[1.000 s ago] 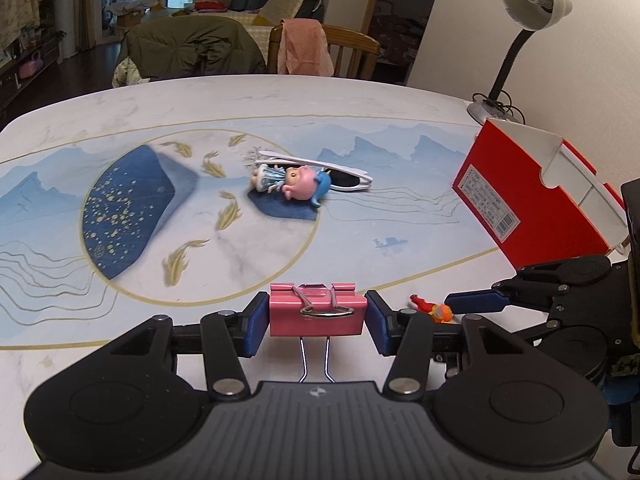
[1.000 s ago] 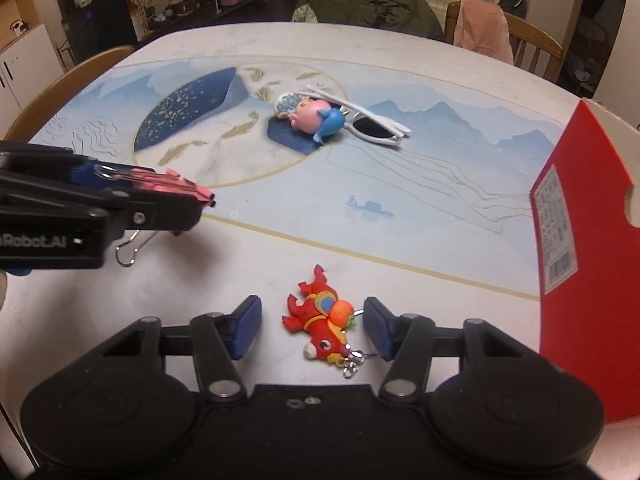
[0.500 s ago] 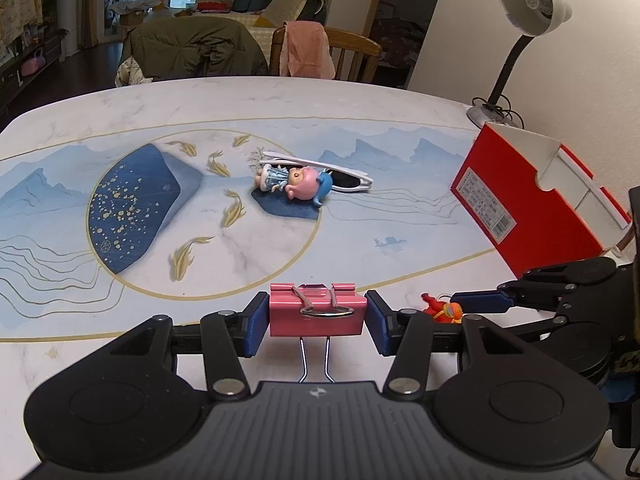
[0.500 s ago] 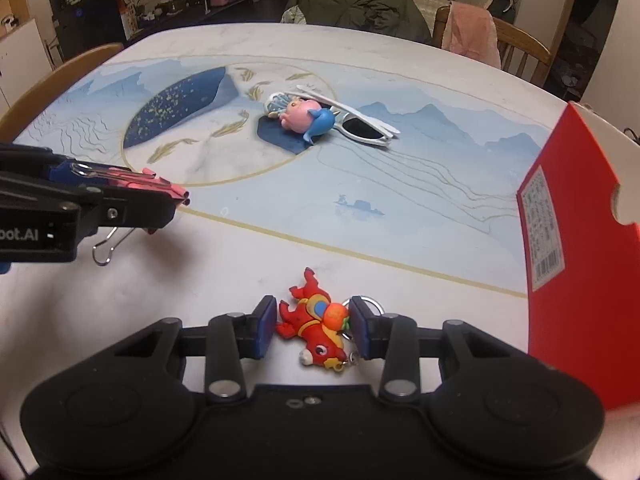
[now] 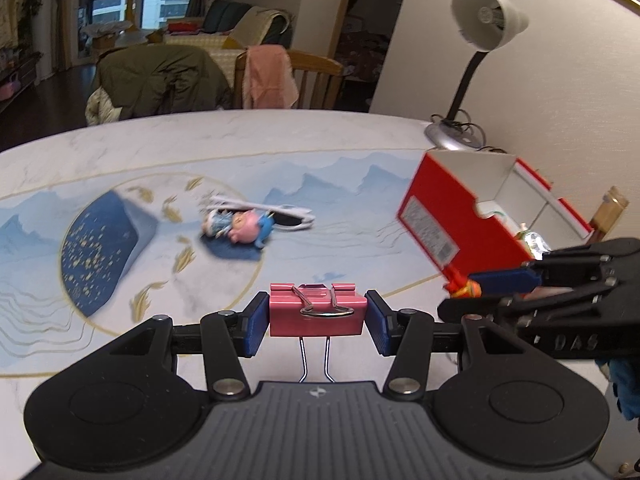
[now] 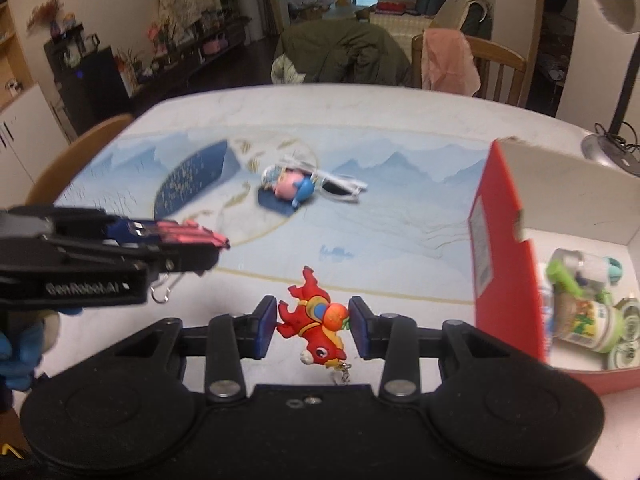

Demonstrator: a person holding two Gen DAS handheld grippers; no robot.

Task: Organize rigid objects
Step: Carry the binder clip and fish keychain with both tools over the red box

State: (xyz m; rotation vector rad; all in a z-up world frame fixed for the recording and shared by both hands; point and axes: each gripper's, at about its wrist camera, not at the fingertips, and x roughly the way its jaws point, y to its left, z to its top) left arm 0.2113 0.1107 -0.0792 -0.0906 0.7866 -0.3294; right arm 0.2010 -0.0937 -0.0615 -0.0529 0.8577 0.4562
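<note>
My left gripper [image 5: 317, 322] is shut on a pink binder clip [image 5: 318, 314], held above the table with its wire handles hanging down. My right gripper [image 6: 313, 327] is shut on a red toy keychain [image 6: 314, 322], lifted off the tabletop with its ring dangling. In the left wrist view the right gripper [image 5: 504, 280] comes in from the right with the red toy [image 5: 460, 286] at its tip. In the right wrist view the left gripper [image 6: 200, 246] comes in from the left. An open red box [image 6: 502, 264] stands to the right with jars and small things [image 6: 580, 316] inside.
A pink and blue doll [image 6: 292, 186] lies on a dark blue cloth in the middle of the table, with white sunglasses [image 6: 340, 186] beside it. A desk lamp [image 5: 476, 60] stands behind the box. Chairs with clothes [image 6: 448, 60] stand at the far edge.
My right gripper closed on the red toy and lifted it off the table. Both grippers have risen, and the inside of the red box has come into view.
</note>
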